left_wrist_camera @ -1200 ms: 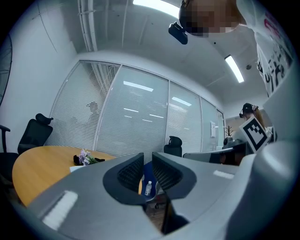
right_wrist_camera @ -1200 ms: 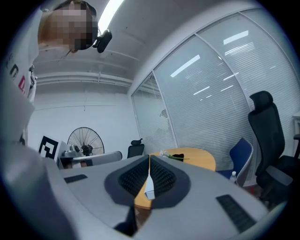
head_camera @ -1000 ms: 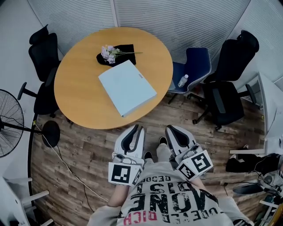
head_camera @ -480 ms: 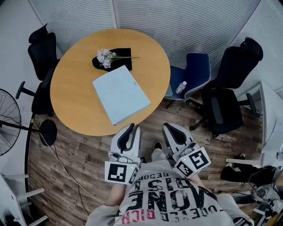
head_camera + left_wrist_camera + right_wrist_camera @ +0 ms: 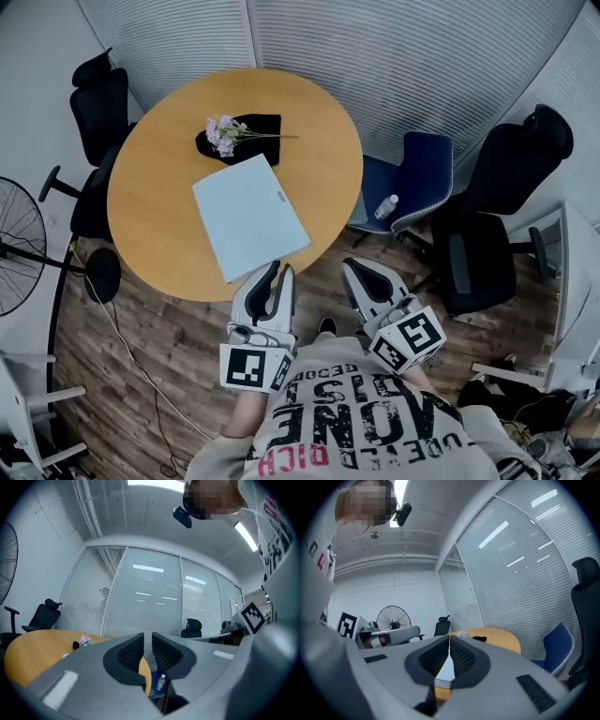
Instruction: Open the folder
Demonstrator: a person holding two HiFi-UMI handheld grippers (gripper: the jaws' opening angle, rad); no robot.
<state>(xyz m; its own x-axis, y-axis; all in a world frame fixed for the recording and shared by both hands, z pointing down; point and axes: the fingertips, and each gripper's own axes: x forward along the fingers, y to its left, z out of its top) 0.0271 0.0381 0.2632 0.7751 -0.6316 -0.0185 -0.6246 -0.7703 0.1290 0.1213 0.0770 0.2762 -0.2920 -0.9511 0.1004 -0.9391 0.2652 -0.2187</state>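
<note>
**Item 1.** Left gripper: at the near edge of the table, pointing level toward it. The jaws stand a narrow slot apart with nothing between them.

**Item 2.** Right gripper: beside the left one, just off the table's near-right rim. The jaw tips are met and it is empty.

**Item 3.** Folder: pale blue, closed, lying flat on the table's near half, with one corner close to the near edge. A small dark mark on its right long edge may be a clasp; it is too small to confirm.

**Item 4.** Flowers on a dark cloth: on the table's far side, just beyond the folder.

**Handling note:** It is judged best to pin the lower cover with one gripper and slip the other's tips under the free edge. The cover should then be lifted in an arc clear of the flowers.
</note>
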